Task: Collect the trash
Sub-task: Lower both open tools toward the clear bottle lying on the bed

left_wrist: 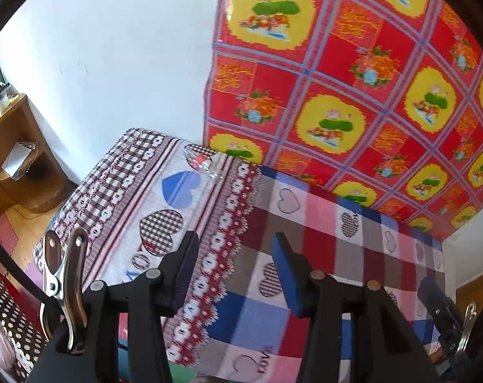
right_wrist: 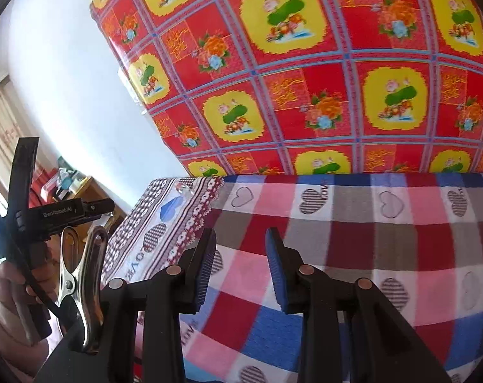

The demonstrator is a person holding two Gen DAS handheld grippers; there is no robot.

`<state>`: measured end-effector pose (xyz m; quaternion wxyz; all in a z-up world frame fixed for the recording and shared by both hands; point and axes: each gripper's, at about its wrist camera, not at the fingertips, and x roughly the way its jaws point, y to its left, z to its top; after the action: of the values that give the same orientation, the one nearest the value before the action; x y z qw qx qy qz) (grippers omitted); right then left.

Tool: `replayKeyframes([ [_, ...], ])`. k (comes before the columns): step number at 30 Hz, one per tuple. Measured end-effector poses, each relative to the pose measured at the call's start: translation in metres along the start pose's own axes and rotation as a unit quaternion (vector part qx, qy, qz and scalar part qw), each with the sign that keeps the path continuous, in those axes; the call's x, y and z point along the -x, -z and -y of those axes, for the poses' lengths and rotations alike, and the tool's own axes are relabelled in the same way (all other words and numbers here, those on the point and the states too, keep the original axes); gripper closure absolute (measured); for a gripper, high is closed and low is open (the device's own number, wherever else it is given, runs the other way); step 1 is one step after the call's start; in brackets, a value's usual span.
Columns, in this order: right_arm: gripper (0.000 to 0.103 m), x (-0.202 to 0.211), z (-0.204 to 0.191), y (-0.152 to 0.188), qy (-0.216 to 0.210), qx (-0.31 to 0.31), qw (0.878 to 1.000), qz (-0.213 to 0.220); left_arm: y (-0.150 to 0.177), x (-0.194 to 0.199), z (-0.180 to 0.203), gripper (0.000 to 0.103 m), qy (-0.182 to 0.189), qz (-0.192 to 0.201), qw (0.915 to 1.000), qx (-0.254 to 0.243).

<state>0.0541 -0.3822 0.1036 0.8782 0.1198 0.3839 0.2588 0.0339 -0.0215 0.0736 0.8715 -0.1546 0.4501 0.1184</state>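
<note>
Above the bed (left_wrist: 273, 223): left tongs (left_wrist: 233, 274) held half open, nothing gripped | right tongs (right_wrist: 241, 268) likewise parted, empty | clear plastic wrapper (left_wrist: 201, 159) seen lying on far patterned sheet, near white wall (left_wrist: 113, 48).

Your bed (left_wrist: 273, 255) wears soft woven cloth, matt, in checks and hearts. Behind it the red flowered sheet (left_wrist: 353, 79) looks like glossy plastic. The clear wrapper (left_wrist: 203, 161) on the bed is shiny and crinkled. Your fingers (right_wrist: 206, 265) are matt black plastic with ribbed pads; the clip (right_wrist: 81, 274) is polished metal.
</note>
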Motion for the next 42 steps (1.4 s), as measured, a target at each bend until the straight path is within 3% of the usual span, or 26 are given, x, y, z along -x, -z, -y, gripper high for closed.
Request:
replayKeyframes([
  [5, 0.070, -0.021, -0.023, -0.001, 0.005, 0.012, 1.000, -0.009, -0.015, -0.012, -0.018, 0.053, -0.008, -0.001, 1.0000, 0.004],
  [10, 0.070, -0.039, -0.037, -0.007, -0.016, 0.032, 0.999, -0.017, -0.027, -0.020, -0.033, 0.053, -0.012, 0.000, 0.9995, 0.029],
  [18, 0.070, -0.064, -0.049, -0.014, -0.024, 0.034, 0.999, -0.024, -0.047, -0.036, -0.046, 0.053, -0.014, -0.001, 0.9997, 0.021],
  [27, 0.070, -0.098, -0.079, -0.014, 0.014, 0.002, 1.000, -0.013, -0.079, -0.089, -0.065, 0.053, 0.023, -0.038, 0.9982, -0.041],
  [42, 0.070, -0.192, -0.131, -0.020, 0.070, -0.083, 0.994, -0.018, -0.116, -0.186, -0.076, 0.056, 0.071, -0.079, 0.9863, -0.126],
])
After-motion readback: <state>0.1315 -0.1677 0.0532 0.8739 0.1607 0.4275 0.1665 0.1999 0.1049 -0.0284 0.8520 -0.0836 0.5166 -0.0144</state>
